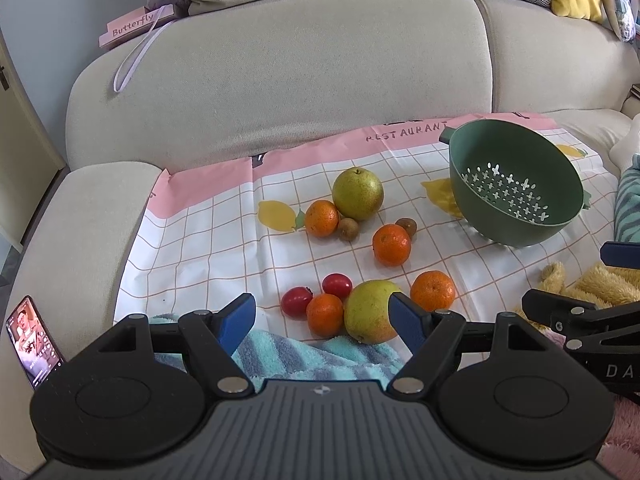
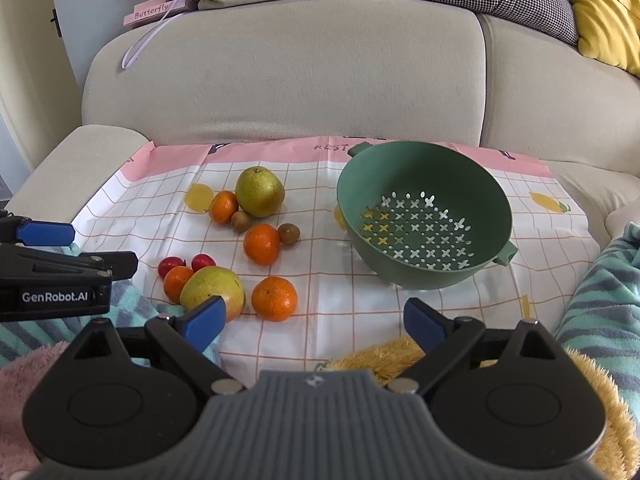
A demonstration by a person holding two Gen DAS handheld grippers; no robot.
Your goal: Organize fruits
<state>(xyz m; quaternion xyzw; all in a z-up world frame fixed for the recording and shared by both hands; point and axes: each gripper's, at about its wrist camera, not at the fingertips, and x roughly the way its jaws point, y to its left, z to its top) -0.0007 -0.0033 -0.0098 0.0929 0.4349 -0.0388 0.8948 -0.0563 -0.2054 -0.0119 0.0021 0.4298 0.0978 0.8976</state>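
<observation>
Fruit lies loose on a checked cloth [image 1: 208, 248] on the sofa seat. A green pear [image 1: 357, 194] [image 2: 259, 192] sits at the back with a tangerine [image 1: 321, 218] and a small kiwi [image 1: 348, 229] beside it. A yellow-green mango [image 1: 370, 312] [image 2: 212, 292], two red tomatoes [image 1: 337, 285] and several tangerines [image 1: 433, 290] lie near the front. An empty green colander [image 1: 516, 184] [image 2: 424, 216] stands tilted at the right. My left gripper [image 1: 322, 318] is open, low over the near fruit. My right gripper [image 2: 314, 320] is open and empty in front of the colander.
A phone [image 1: 34, 340] lies on the left armrest. Striped teal towel [image 1: 304, 354] and a yellow fluffy cloth [image 2: 384, 356] lie at the front edge. A pink "Butterfly" box [image 1: 134, 24] sits on the sofa back, with cushions [image 2: 600, 12] at the upper right.
</observation>
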